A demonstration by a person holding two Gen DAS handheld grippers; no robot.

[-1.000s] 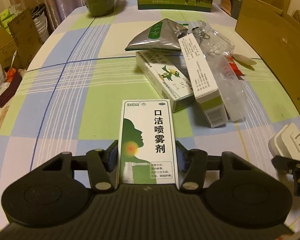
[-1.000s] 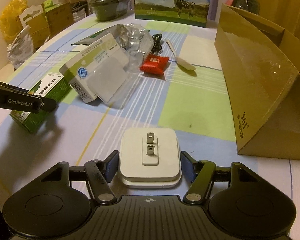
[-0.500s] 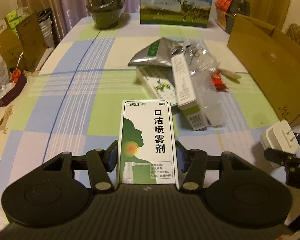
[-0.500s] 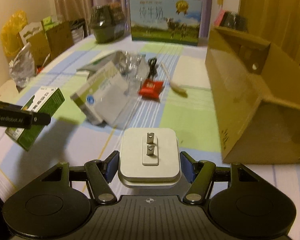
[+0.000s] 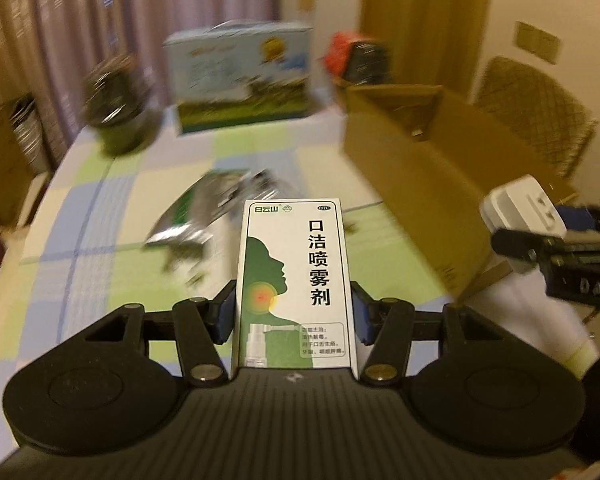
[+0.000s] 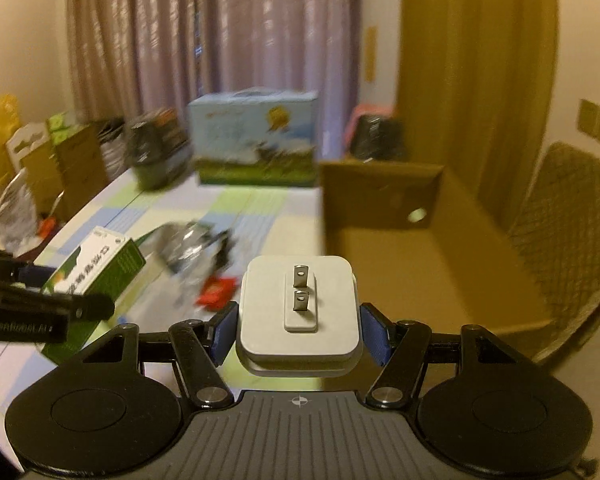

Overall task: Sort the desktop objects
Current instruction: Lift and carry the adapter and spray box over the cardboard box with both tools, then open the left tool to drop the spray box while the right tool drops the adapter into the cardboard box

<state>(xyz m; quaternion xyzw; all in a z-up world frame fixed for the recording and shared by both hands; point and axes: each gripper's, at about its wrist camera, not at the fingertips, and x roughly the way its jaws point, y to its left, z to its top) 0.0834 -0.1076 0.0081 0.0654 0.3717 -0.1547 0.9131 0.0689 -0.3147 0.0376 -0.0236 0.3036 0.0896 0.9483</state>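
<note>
Both loads now up off the table [image 5: 100, 208]; a second ago each sat low over the checked cloth, now well above it, background smeared by the rise

Left gripper [image 5: 294, 316] clamped on the spray box [image 5: 296, 276], blue pads [image 5: 225, 314] pressing its two long sides, printed face up, box pointing forward out of the jaws. Same grip as a second ago, no slip showing

Right gripper [image 6: 298, 330] clamped on the white plug adapter [image 6: 298, 308], pads [image 6: 373, 334] tight against its sides, two metal prongs facing up. Same hold as before

From the right wrist view, spray box [image 6: 100, 268] hanging off to the left above the table, adapter in front of the open mouth of the cardboard box [image 6: 384, 188]. From the left wrist view, adapter [image 5: 524, 216] off to the right, close to the cardboard box [image 5: 420, 184]

Left behind on the cloth: a silver pouch [image 5: 196, 216], a red packet [image 6: 216, 290] and other small clutter, too blurred to name. Milk carton [image 6: 256, 140] and a dark pot [image 5: 116, 116] at the far edge, apparently not part of the sort

Judged from this: pick-up finished for both items, carry under way, probably toward the cardboard box as the bin. Much of the pile not yet sorted, so early to middle of the job

Risk, as a guess: adapter held only by its smooth sides, liable to twist if swung fast
</note>
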